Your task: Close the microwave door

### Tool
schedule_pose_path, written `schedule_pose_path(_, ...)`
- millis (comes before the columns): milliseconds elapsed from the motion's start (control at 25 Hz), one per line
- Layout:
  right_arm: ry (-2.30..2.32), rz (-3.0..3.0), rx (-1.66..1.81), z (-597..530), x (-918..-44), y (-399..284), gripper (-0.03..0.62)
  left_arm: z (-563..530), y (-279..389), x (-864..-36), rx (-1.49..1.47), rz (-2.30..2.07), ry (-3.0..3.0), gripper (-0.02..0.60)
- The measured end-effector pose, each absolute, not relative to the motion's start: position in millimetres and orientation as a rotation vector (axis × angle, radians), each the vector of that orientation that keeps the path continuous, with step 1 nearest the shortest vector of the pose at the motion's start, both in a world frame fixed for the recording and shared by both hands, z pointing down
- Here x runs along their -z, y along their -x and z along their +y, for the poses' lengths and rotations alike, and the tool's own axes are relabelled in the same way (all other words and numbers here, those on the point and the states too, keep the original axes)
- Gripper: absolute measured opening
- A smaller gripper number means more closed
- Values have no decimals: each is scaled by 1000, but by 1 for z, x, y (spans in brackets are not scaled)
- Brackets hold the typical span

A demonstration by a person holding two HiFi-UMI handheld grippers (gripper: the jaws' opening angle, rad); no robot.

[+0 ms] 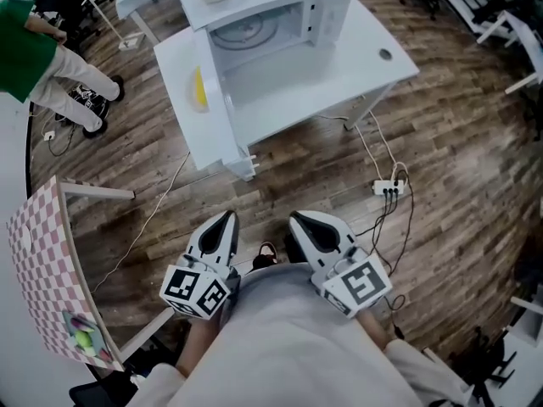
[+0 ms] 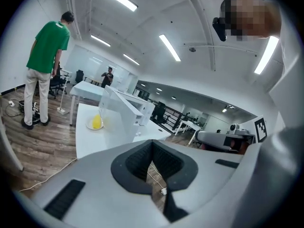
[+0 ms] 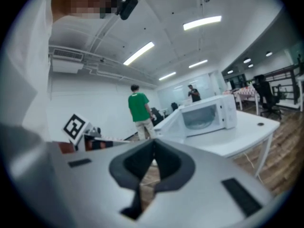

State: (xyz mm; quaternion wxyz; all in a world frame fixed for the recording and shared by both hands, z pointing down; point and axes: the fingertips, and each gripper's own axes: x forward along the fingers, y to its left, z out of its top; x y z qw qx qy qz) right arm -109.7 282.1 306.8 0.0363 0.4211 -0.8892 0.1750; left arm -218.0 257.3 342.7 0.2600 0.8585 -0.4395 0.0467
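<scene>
The left tongs (image 1: 227, 219) and right tongs (image 1: 297, 220) are both pressed together on nothing, held near and well apart from the microwave (image 1: 270, 25). It stands on the far white bench (image 1: 361, 58), its door (image 1: 214, 100) swung open to the left.

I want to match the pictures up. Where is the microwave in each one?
Head view: the microwave is at the top middle, with its door swung open.
Left gripper view: the microwave is left of the middle, above the claw.
Right gripper view: the microwave is right of the middle.
Shared landmark: the person in the green top.
</scene>
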Motion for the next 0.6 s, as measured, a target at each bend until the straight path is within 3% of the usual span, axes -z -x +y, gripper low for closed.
schedule_pose_path(600,-1088,-2883,-528,232,-300,82,23,210,216,-321,-189,-1436,-2293,15)
